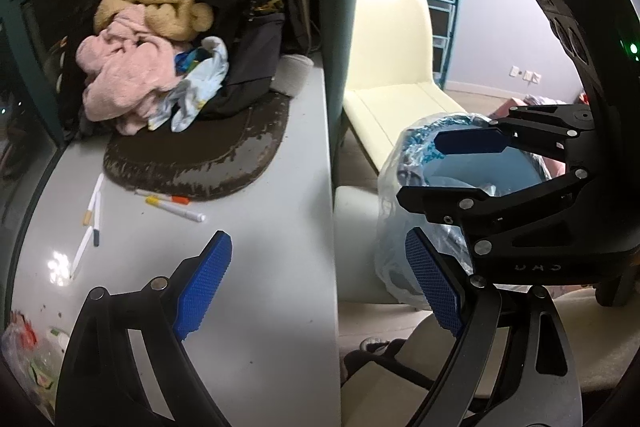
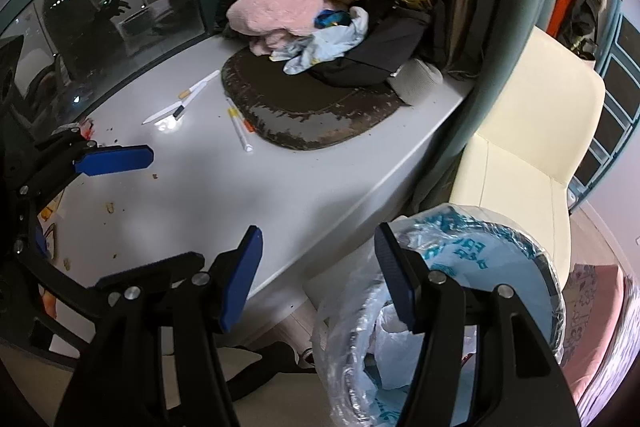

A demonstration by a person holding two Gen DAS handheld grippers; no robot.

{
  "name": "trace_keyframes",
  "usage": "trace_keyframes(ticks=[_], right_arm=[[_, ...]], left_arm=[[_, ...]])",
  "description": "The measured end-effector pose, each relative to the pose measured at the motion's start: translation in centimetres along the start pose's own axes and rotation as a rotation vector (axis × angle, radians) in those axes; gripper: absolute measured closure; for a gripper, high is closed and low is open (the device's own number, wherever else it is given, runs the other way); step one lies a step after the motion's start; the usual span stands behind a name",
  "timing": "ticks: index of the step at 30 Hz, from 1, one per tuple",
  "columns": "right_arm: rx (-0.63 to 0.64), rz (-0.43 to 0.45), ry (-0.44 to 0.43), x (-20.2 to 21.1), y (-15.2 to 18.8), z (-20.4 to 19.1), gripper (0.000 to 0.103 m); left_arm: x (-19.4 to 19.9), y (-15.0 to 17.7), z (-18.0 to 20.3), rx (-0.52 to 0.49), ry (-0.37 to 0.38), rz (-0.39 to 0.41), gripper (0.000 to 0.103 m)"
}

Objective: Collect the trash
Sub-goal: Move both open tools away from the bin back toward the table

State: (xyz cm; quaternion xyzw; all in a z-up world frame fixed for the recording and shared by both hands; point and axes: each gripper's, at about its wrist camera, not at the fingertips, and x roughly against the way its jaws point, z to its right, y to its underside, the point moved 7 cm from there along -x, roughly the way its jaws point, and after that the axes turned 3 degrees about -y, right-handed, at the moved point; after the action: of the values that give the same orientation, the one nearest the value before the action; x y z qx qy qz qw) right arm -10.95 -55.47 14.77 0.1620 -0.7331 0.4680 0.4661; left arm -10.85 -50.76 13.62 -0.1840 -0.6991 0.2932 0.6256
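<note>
Left wrist view: both tools empty, hovering between the counter (image 1: 260, 267) and the lined trash bin (image 1: 404, 227), task partway at best.

Left tool (image 1: 316, 279) spread wide, nothing between its pads; right tool (image 2: 320, 275) also wide open and empty, sitting over the bin's rim (image 2: 516, 231). Bin stands on the floor just beside the counter edge, clear liner with some crumpled white plastic inside, so judging by that some trash is already in. Left to collect: wrappers (image 1: 24, 355) at the counter's near-left corner, crumbs (image 2: 110, 207) scattered on the counter. Pens (image 1: 176, 205) lie near the worn brown mat (image 1: 200, 163); unclear if they count as trash. Clothes pile (image 2: 280, 11) at the back untouched.
</note>
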Motion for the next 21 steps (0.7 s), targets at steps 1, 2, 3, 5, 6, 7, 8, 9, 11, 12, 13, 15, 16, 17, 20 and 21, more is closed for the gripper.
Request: trace_keyframes(ticks=[1,2,3,5,6,7,8,9,11,12,13,15,16,17,20,21], right_arm=[[0.006,0.000,-0.002,0.0,0.0,-0.2,0.047],[0.011,0.000,-0.004,0.0,-0.1,-0.5,0.047],[0.019,-0.001,-0.008,-0.1,-0.2,-0.9,0.047],[0.030,-0.003,-0.015,-0.3,-0.3,-1.7,0.047],[0.041,-0.003,-0.022,-0.4,-0.5,-2.2,0.047],[0.049,-0.004,-0.027,-0.5,-0.5,-2.6,0.047],[0.060,-0.006,-0.034,-0.6,-0.5,-3.1,0.047],[0.073,-0.010,-0.044,-0.7,-0.5,-3.7,0.047],[0.094,-0.015,-0.060,-1.0,-0.5,-4.7,0.047],[0.108,-0.018,-0.071,-1.2,-0.6,-5.4,0.047],[0.123,-0.021,-0.081,-1.3,-0.6,-6.1,0.047],[0.151,-0.023,-0.094,-1.4,-0.7,-7.3,0.047],[0.168,-0.024,-0.102,-1.5,-0.7,-8.0,0.047],[0.178,-0.023,-0.107,-1.4,-0.7,-8.5,0.047],[0.217,-0.025,-0.127,-1.5,-0.6,-10.3,0.047],[0.229,-0.027,-0.138,-1.6,-0.6,-11.0,0.047]], left_arm=[[0.2,0.2,-0.3,0.008,-0.004,0.002,0.017],[0.3,0.3,-0.5,0.014,-0.008,0.004,0.017],[0.5,0.4,-0.7,0.019,-0.013,0.005,0.017],[0.9,1.0,-1.3,0.033,-0.028,0.003,0.017],[1.1,1.4,-1.6,0.044,-0.037,0.003,0.017],[1.4,1.7,-2.0,0.055,-0.045,0.002,0.017],[1.5,1.9,-2.2,0.064,-0.050,0.001,0.017],[1.7,2.2,-2.7,0.076,-0.059,-0.001,0.017],[2.3,3.0,-3.7,0.106,-0.080,-0.005,0.017],[2.5,3.3,-4.1,0.119,-0.088,-0.006,0.017],[2.8,3.7,-4.5,0.135,-0.099,-0.007,0.017],[3.4,4.4,-5.3,0.162,-0.119,-0.009,0.017],[3.7,4.8,-5.8,0.177,-0.130,-0.009,0.017],[4.2,5.2,-6.3,0.193,-0.144,-0.005,0.017],[5.2,6.2,-7.3,0.224,-0.170,-0.004,0.017],[5.4,6.6,-7.6,0.235,-0.177,-0.006,0.017]])
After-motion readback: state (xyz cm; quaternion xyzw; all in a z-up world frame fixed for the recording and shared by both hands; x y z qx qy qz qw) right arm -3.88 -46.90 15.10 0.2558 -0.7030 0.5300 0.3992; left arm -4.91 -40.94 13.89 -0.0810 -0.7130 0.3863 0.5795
